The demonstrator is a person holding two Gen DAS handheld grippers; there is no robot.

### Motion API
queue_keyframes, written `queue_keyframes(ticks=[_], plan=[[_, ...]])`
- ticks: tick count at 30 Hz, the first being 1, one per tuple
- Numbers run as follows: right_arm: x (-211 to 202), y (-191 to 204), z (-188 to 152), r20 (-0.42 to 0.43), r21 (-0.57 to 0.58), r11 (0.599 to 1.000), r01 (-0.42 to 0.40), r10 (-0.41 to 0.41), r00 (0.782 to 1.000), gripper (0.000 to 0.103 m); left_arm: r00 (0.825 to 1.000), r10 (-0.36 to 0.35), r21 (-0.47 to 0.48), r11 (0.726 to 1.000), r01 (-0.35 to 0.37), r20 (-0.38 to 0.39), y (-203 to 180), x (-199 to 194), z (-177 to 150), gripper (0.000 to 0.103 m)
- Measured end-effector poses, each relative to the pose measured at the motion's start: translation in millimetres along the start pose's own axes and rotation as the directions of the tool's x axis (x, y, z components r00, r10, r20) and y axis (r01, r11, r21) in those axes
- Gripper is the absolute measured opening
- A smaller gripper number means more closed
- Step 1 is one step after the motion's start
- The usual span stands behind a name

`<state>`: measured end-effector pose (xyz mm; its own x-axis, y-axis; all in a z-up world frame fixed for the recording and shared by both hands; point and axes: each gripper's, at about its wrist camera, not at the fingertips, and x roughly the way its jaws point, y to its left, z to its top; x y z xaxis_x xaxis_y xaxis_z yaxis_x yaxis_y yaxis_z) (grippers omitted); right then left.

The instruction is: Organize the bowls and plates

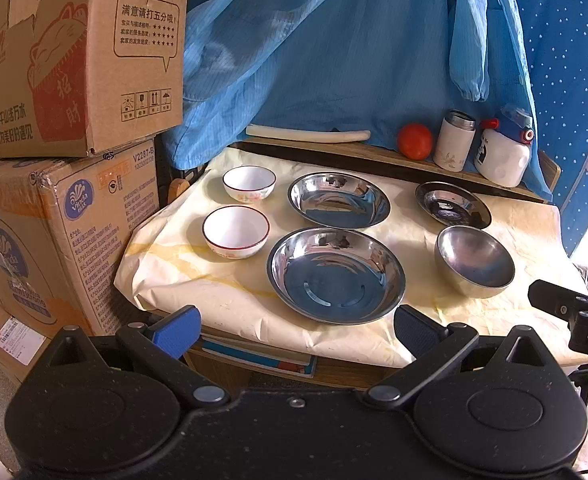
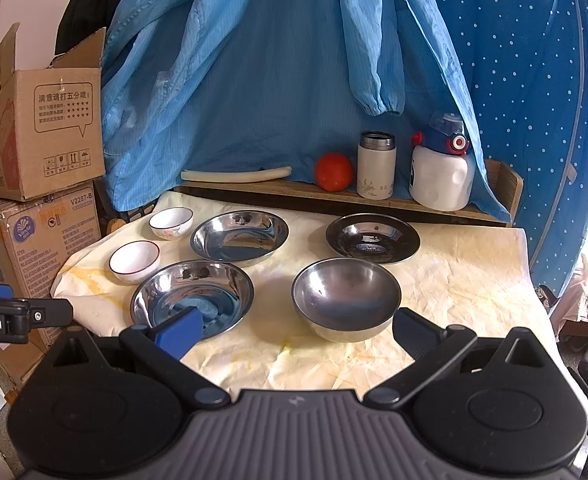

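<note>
On the cream-covered table (image 1: 221, 292) stand two white bowls, a near one (image 1: 235, 232) with a red rim and a far one (image 1: 249, 184). Beside them are a near steel plate (image 1: 336, 276), a far steel plate (image 1: 338, 200), a small dark steel plate (image 1: 452, 205) and a steel bowl (image 1: 474, 261). My left gripper (image 1: 294, 330) is open and empty, hovering at the table's front edge before the near steel plate. My right gripper (image 2: 296, 332) is open and empty, just in front of the steel bowl (image 2: 346, 298) and the near steel plate (image 2: 191, 298).
A wooden shelf (image 2: 434, 204) at the back holds a white stick (image 2: 235, 175), a tomato (image 2: 334, 172), a white flask (image 2: 376, 165) and a white bottle (image 2: 442, 168). Blue cloth (image 2: 273, 80) hangs behind. Stacked cardboard boxes (image 1: 81, 60) stand left of the table.
</note>
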<state>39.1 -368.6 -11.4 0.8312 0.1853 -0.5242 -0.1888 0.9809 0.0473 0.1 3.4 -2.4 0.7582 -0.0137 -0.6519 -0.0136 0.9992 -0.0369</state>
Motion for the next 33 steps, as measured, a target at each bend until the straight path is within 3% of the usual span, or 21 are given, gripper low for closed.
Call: queue_keyframes(ticks=[33], plan=[[5.7, 0.3, 3.0, -0.002, 0.001, 1.0, -0.001, 0.001, 1.0, 0.103, 1.0, 0.006, -0.003, 1.0, -0.006, -0.003, 5.1, 3.9, -1.0, 0.102]])
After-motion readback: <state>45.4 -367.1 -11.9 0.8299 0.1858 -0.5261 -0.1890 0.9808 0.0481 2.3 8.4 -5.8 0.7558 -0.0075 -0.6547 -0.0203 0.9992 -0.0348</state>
